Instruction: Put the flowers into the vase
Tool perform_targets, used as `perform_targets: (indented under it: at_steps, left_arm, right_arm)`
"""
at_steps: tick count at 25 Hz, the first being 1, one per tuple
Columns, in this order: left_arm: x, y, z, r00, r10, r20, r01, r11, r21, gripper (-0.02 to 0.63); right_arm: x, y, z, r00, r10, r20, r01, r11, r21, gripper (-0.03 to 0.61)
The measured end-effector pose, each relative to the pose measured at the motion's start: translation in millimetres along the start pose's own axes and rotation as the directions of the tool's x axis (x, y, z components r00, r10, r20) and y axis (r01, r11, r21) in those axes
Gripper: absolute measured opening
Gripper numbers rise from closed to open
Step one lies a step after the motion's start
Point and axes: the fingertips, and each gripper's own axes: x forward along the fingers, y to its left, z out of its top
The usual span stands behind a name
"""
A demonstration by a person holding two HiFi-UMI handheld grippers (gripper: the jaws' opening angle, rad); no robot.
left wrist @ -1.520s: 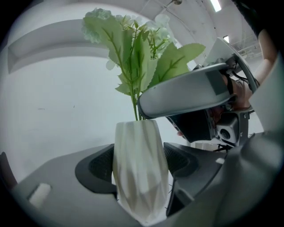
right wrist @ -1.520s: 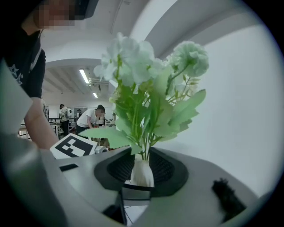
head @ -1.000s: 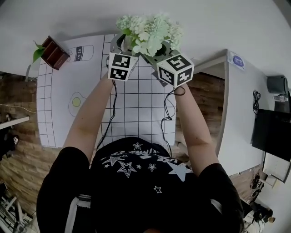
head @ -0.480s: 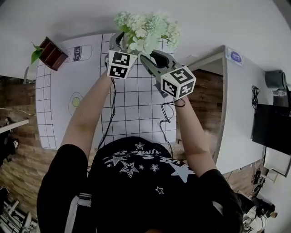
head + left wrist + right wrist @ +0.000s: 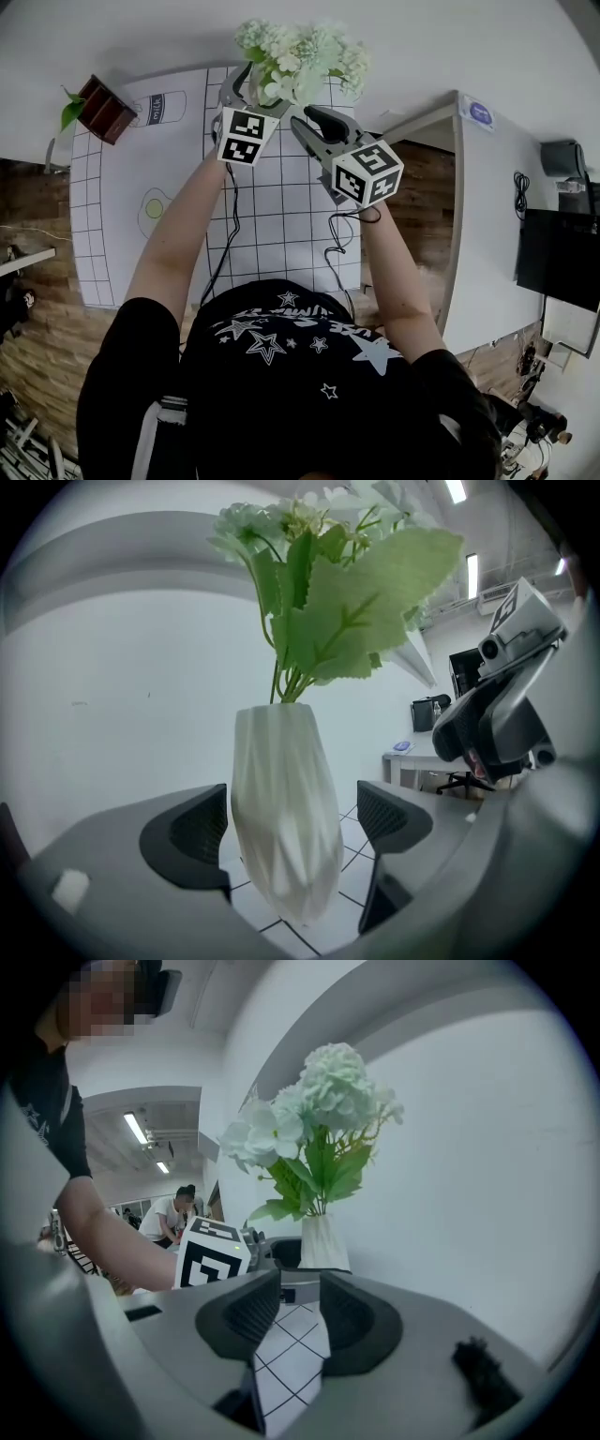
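The flowers [image 5: 300,61] are in the vase [image 5: 286,808]. The vase is white and has folds down its sides. It stands at the top middle of the head view, on a white mat [image 5: 281,225] with a grid of squares. The flowers are white and pale green, with big green leaves, and their stems go down into the top of the vase.

The left gripper [image 5: 246,89] is at the vase. Its jaws have just been opening, and now they stand wide apart. In the left gripper view the vase is right between them, in the lower middle of the frame. The pads are beside the vase and do not squeeze it.

The right gripper [image 5: 309,120] is a bit lower and to the right in the head view, and its tip points at the vase. Its jaws are a little apart, and nothing is between them. Only the mat squares show through the gap. In the right gripper view the vase and flowers stand farther off, above the jaws.

On the mat, at the upper left of the head view, there is a drawing of a bottle [image 5: 157,110] with the word "milk" on it. Below it is a drawing of a fried egg [image 5: 156,208]. A small brown wooden box [image 5: 105,108] with a green leaf sits by the mat's upper left corner. A round blue sticker [image 5: 480,112] is on the white table [image 5: 487,234] at the right, but its writing is too small to read.
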Motion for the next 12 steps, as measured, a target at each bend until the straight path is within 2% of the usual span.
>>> perform_targets:
  at_steps: [8,12]
  left_arm:
    - [-54,10,5,0.997,0.055,0.048,-0.052,0.997,-0.057,0.437]
    - [-99,9,10,0.996,0.034,0.077,-0.027,0.995,-0.096,0.409]
  right_arm:
    - [-6,16,-4,1.000,0.007,0.010,-0.008,0.999,0.045,0.137]
    - [-2,37,-5,1.000,-0.003,0.013,0.002,0.999,0.047,0.137]
